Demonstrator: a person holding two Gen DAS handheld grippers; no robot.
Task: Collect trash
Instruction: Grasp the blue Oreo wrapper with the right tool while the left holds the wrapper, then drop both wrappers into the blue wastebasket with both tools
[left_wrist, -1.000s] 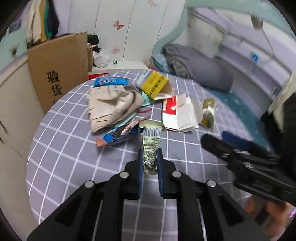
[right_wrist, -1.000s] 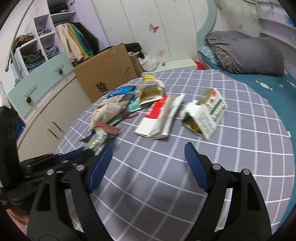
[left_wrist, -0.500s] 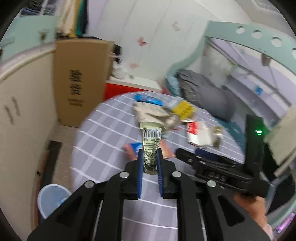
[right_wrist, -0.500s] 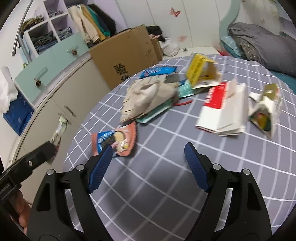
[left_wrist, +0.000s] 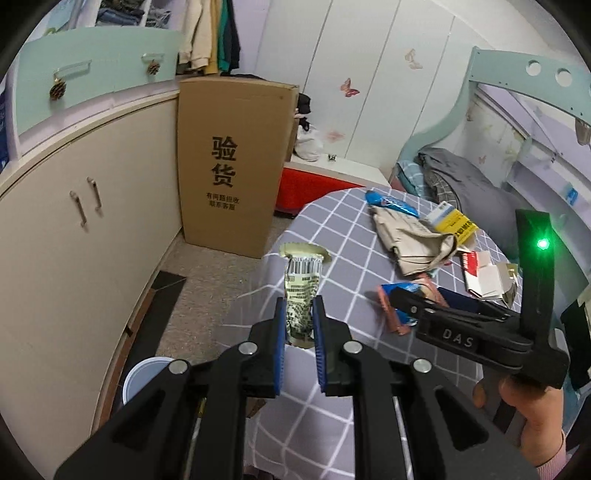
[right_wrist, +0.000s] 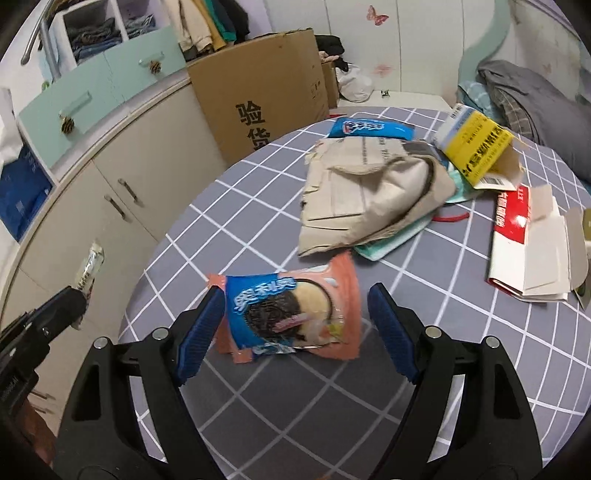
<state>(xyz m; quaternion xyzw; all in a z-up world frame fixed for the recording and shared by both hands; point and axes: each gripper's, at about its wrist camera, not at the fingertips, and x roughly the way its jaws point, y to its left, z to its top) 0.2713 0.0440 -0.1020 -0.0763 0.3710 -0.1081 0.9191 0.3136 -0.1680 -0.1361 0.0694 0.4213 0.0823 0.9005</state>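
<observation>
My left gripper is shut on a green-and-white snack wrapper and holds it upright past the left edge of the round table, above the floor. The wrapper also shows in the right wrist view. My right gripper is open, its jaws on either side of a pink-and-blue Oreo packet lying on the grey checked tablecloth. In the left wrist view the right gripper hovers over that packet.
More trash lies on the table: crumpled brown paper, a blue wrapper, a yellow carton, a red-and-white box. A white-rimmed bin stands on the floor below my left gripper. A cardboard box leans against cream cabinets.
My left gripper has swung the wrapper off the table to the left, over the floor. My right gripper has moved left and closer, now straddling the Oreo packet.
</observation>
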